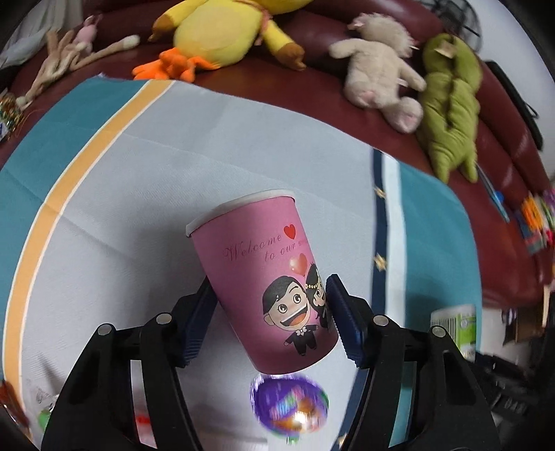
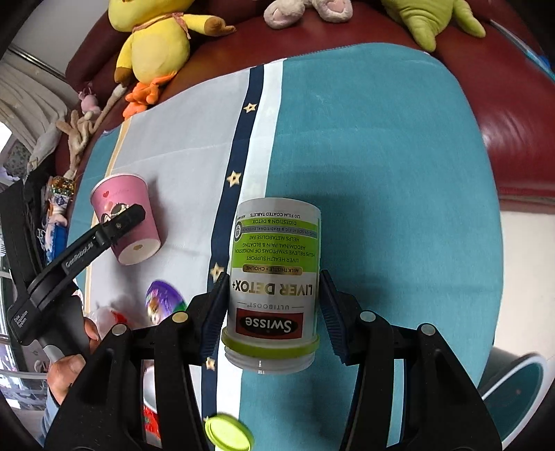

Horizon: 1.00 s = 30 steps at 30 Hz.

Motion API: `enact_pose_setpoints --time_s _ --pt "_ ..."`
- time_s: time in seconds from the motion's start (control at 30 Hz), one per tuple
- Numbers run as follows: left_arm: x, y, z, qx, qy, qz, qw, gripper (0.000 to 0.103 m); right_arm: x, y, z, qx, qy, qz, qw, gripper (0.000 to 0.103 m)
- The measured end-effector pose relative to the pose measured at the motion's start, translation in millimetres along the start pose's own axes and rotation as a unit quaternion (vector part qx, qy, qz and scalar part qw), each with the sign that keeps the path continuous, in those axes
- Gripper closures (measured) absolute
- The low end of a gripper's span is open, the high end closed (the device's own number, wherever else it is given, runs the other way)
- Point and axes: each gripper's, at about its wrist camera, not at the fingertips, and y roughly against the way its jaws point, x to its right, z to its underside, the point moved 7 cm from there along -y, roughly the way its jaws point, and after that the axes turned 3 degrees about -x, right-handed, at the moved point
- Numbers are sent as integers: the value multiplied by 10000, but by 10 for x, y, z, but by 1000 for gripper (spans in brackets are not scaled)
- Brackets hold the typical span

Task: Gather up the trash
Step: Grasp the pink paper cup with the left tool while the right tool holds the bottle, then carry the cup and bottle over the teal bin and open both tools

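Note:
My left gripper (image 1: 270,319) is shut on a pink paper cup (image 1: 267,277) with a cartoon couple, holding it tilted above the cloth; the cup also shows in the right wrist view (image 2: 126,218). A purple wrapper (image 1: 289,406) is blurred below the cup and also shows in the right wrist view (image 2: 163,298). My right gripper (image 2: 274,308) is shut on a Swisse Liver Detox bottle (image 2: 274,281), upside down with its open mouth toward the camera. A lime green lid (image 2: 227,432) lies blurred below it.
A teal, grey and orange striped cloth (image 1: 104,180) covers the surface in front of a dark red sofa (image 2: 503,114). Plush toys sit along the sofa: a yellow duck (image 1: 222,31), a beige animal (image 1: 378,69), a green one (image 1: 451,104). A round bin (image 2: 520,392) is at lower right.

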Motion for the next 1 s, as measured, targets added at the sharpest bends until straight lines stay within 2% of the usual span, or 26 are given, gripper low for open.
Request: enact_pose_setpoints --time_s 0.2,0.5,0.6,0.77,1.0 --pt "303 370 329 49 -601 313 9977 38 155 352 378 262 -310 -174 9990 54" --pt "1009 772 1005 2 -1504 837 9851 37 556 926 990 775 -756 -129 9940 54" --pt "1293 853 1252 -101 -1792 1103 9776 37 772 1144 1239 987 -967 -166 9903 54" --pt "1902 941 1696 -254 -2435 1424 9591 37 1247 1487 1666 1296 -1370 -119 9820 54" --pt "2693 894 2282 -470 -3189 1662 9319 36 2124 1944 2296 1751 -2109 87 9617 54"
